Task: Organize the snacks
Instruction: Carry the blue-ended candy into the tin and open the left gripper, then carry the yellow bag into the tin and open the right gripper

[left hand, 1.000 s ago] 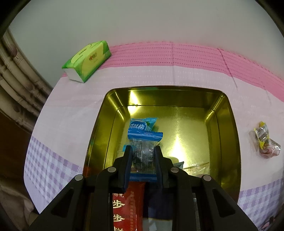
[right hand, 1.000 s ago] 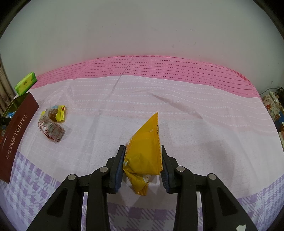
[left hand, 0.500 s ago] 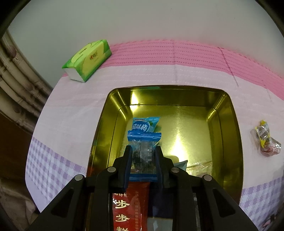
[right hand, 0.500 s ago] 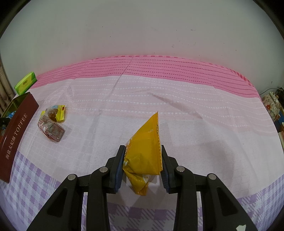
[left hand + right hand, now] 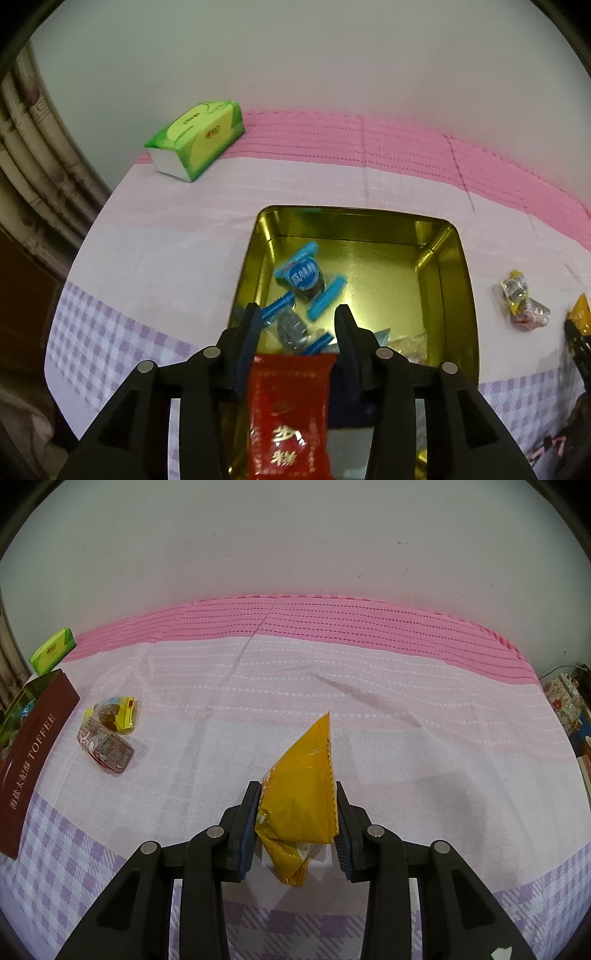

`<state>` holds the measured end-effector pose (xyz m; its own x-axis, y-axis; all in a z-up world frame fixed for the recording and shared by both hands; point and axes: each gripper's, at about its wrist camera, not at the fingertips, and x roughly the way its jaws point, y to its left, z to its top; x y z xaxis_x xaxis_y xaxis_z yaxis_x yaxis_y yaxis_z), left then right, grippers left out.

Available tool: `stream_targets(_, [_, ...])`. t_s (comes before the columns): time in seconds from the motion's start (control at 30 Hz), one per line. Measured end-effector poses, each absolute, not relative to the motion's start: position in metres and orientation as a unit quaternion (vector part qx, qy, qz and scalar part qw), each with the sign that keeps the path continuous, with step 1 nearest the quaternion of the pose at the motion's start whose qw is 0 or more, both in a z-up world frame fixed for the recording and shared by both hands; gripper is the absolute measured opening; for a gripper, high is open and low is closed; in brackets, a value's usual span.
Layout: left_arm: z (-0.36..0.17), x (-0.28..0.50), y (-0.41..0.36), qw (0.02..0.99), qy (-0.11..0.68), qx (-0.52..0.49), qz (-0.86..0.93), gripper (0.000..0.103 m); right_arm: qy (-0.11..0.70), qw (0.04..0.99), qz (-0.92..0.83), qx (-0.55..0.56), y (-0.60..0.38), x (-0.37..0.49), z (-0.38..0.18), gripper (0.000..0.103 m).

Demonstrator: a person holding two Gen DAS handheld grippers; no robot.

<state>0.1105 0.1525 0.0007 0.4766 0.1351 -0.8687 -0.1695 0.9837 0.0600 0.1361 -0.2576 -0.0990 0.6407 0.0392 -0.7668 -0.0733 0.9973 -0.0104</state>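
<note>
Left hand-held gripper [image 5: 295, 325] hangs spread over the gold tin [image 5: 458, 280], blue candies [image 5: 304, 277] inside; right hand-held gripper [image 5: 295, 816] pinches the yellow packet [image 5: 301, 794], which looks due for the tin next.

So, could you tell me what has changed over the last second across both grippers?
The left gripper has opened and let go of the clear blue-edged snack, which now lies in the gold tin beside the blue packet. The right gripper stays shut on the orange packet; the two sweets on the cloth are unmoved.
</note>
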Motion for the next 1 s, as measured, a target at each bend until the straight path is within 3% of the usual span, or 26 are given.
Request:
stream_targets(0.53, [0.014,0.042,0.166,0.880,0.458,-0.010,0.127,0.052,0.425,0.905,0.020,-0.020,-0.255,0.135,-0.099,0.034])
stream_targets(0.8, [0.010,0.038,0.168,0.882,0.453,-0.021,0.130,0.061,0.430,0.903,0.013,-0.020,-0.253,0.136,-0.098,0.033])
stream_targets(1.0, [0.008,0.037,0.171,0.882,0.452,-0.019,0.134,0.061,0.436,0.899,0.008,-0.034,-0.243,0.137,-0.096,0.031])
